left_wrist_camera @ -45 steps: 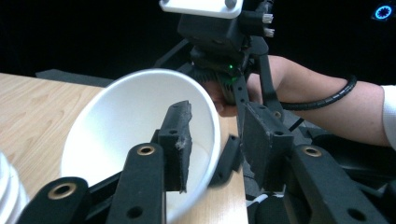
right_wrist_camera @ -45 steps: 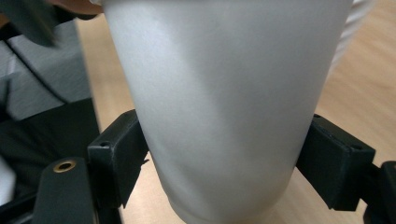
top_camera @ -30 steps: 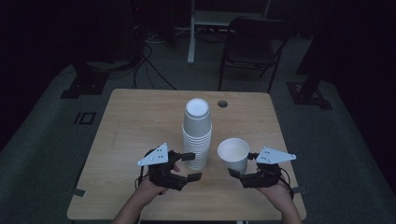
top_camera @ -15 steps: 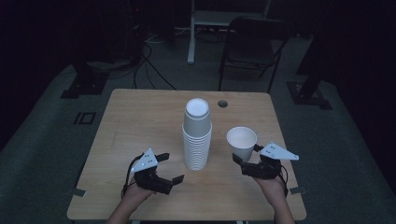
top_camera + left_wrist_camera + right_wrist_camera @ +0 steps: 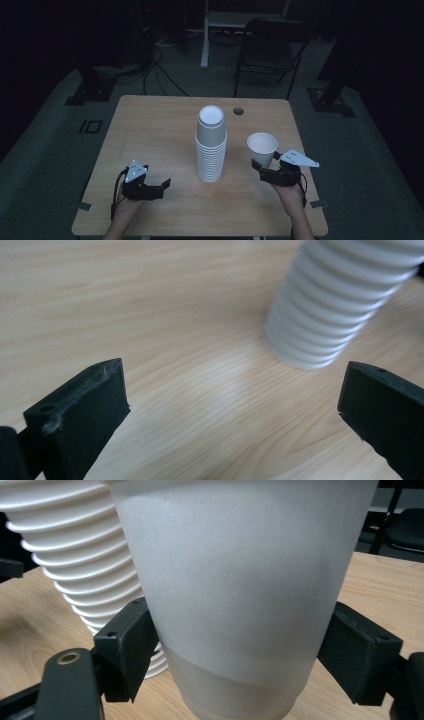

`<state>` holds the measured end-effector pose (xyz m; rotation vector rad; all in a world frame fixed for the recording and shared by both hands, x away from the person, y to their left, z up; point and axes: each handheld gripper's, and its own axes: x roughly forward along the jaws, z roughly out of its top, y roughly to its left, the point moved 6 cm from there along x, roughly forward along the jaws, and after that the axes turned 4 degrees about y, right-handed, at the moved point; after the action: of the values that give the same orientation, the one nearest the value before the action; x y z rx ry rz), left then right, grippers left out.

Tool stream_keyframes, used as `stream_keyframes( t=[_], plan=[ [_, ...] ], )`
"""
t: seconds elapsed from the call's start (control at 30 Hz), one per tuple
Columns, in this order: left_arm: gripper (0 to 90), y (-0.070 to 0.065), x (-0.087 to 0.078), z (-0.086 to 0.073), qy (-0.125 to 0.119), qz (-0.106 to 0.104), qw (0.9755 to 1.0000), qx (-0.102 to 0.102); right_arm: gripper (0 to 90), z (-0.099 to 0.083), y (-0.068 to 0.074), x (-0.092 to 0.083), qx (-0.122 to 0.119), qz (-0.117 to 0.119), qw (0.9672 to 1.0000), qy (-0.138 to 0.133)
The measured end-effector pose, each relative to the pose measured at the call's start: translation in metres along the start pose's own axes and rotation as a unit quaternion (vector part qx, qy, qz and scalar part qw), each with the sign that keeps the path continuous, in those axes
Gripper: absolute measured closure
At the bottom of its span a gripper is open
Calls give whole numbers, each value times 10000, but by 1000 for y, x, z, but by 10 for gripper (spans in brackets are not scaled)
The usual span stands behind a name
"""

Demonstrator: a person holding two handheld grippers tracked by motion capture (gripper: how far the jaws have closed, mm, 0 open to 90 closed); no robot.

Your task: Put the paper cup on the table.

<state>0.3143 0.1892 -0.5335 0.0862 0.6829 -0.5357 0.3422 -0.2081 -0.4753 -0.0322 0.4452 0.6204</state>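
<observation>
A single white paper cup (image 5: 262, 147), upright and right of centre, is gripped between the jaws of the right gripper (image 5: 261, 167). A tall stack of white paper cups (image 5: 211, 144) is seen at the centre of the wooden table (image 5: 150, 130). The left gripper (image 5: 162, 186), lower left, is spread wide and holds nothing.

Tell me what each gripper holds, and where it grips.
The right gripper clamps a single white cup by its lower side wall. The left gripper is open and holds nothing.
</observation>
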Motion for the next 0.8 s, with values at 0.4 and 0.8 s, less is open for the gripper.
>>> stream_keyframes(
  t=[0.4,0.8],
  plan=[
    [0,32,-7,-28,184,544,9978,-337,206,-4,-14,18,31,-229,9997,124],
    [0,49,-9,-52,496,850,9939,-498,206,-4,-33,56,50,-562,9984,80]
  ],
)
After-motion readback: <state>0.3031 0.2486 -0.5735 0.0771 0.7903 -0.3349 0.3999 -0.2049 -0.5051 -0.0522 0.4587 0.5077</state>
